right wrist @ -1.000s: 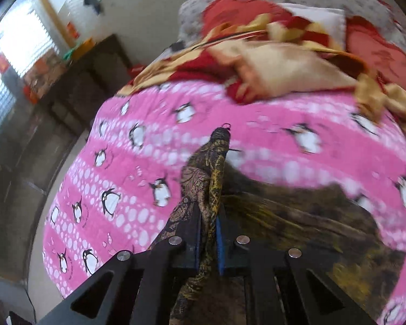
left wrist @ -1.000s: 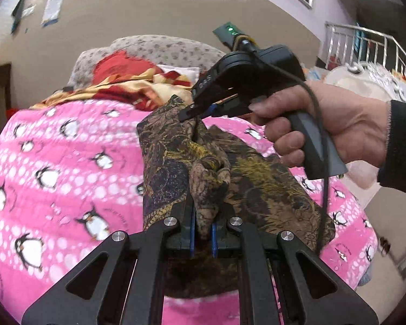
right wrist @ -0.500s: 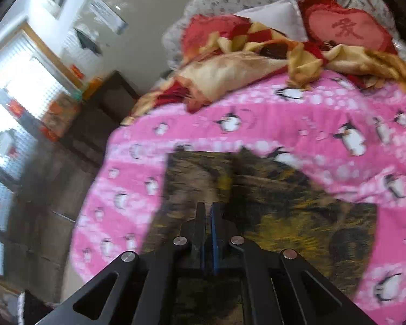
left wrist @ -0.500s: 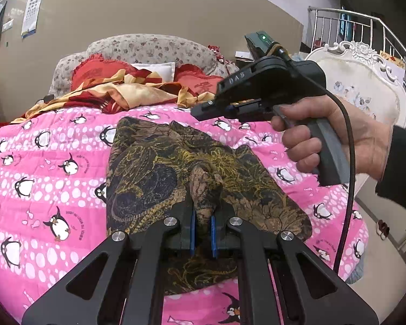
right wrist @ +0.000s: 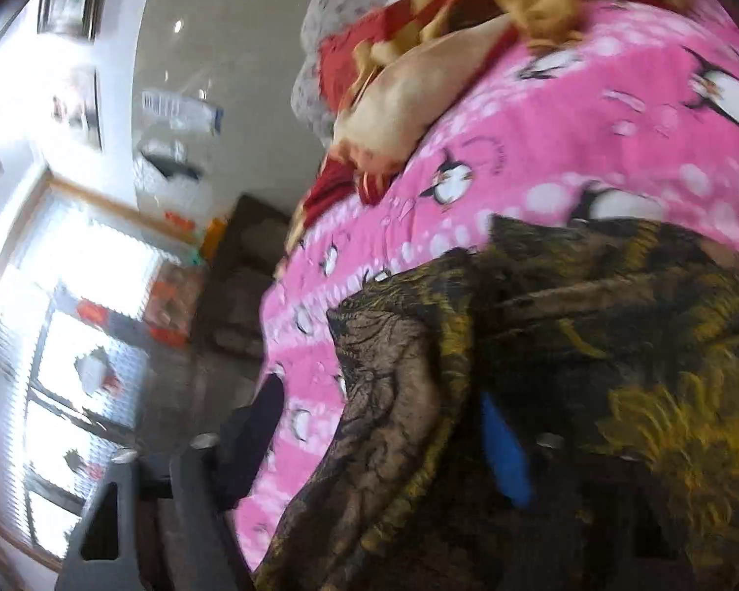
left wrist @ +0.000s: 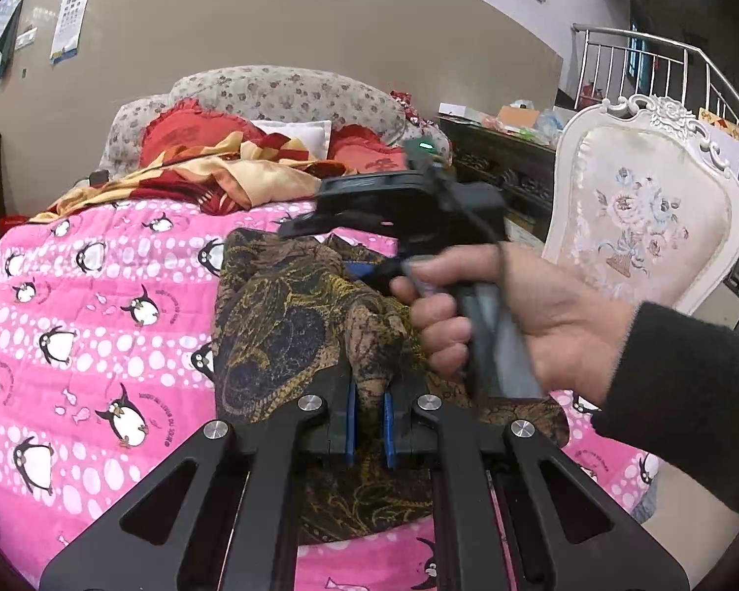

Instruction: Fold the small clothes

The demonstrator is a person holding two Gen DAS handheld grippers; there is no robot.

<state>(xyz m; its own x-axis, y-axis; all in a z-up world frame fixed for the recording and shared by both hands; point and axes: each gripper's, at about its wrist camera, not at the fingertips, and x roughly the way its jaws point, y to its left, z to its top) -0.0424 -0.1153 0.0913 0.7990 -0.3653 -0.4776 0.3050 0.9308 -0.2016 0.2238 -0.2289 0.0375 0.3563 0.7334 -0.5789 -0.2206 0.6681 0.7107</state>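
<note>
A dark brown garment with a gold floral print (left wrist: pixel 281 325) lies on the pink penguin bedspread (left wrist: pixel 74 305). My left gripper (left wrist: pixel 368 409) is shut on a bunched fold of the garment at its near edge. My right gripper (left wrist: pixel 364 266) shows in the left wrist view, held in a hand over the garment's far right part. In the blurred, tilted right wrist view its jaws stand wide apart (right wrist: pixel 384 423), with the garment (right wrist: pixel 591 344) lying between and over them; a blue pad (right wrist: pixel 505 448) shows.
A red and yellow blanket (left wrist: pixel 212 177) and red pillows lie piled at the head of the bed against a floral headboard (left wrist: pixel 281 93). A white ornate chair (left wrist: pixel 650 216) stands right of the bed. A dark cabinet (right wrist: pixel 241 285) stands beside the bed.
My right gripper has opened and swung down and sideways onto the garment's right part, tilting strongly. My left gripper keeps its hold; the garment has bunched up a little.
</note>
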